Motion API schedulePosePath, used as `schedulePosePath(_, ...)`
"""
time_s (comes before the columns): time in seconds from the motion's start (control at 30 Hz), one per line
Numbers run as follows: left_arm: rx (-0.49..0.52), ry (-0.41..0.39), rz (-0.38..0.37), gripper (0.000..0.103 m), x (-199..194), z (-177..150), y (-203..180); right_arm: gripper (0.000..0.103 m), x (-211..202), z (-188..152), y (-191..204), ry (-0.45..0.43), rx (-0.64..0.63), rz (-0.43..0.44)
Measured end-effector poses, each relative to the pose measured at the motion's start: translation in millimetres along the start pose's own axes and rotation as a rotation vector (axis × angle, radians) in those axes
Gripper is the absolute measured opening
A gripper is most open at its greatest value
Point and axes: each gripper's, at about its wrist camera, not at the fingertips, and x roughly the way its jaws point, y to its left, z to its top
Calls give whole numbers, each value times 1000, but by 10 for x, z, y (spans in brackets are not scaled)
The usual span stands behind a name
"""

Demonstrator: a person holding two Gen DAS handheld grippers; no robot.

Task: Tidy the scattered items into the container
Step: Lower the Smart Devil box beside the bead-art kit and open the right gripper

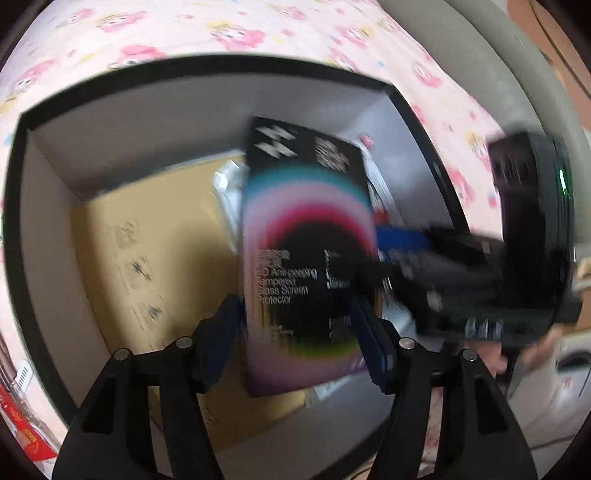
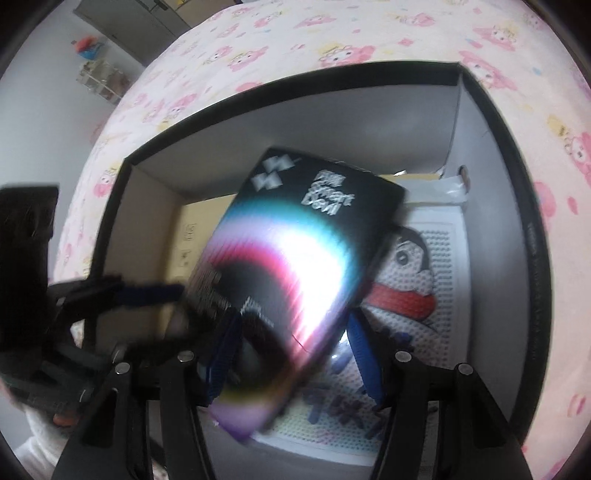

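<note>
Black open box [image 1: 207,110] sits on a bed with pink cartoon sheet [image 1: 258,29]. Screen-protector pack [image 1: 306,254] (rainbow arcs, heavy motion blur) hangs tilted over the box interior, centre of both views. Left claw [image 1: 295,343]: pads flank the pack's lower part; contact not resolvable, so grip state cannot be told. Right claw [image 2: 291,358]: likewise astride the pack's lower end, clamping unclear. Inside the box: tan carton [image 1: 147,258] lower left, bead-art board [image 2: 413,288] at right of right view.
</note>
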Motion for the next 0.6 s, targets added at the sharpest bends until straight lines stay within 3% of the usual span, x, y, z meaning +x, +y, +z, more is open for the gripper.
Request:
schedulePosePath(0.2,151,0,105,61,-173,-152,-188,57,12,-31,98,29,-44,25)
schedulePosePath(0.3,115,-53,109,59,-301,-152,-112,57,-52,-3,115,-16,-30,-20)
schedulePosePath(0.4,46,-70,131,45,-235,-59,-47,51,-157,50,117,-100,-25,-138)
schedulePosePath(0.53,-5,-45,129,36,-132,-11,104,51,-124,68,151,-73,-24,-195)
schedulePosePath(0.6,11,-43,140,35,-166,-45,76,51,-75,118,139,-48,-24,-152)
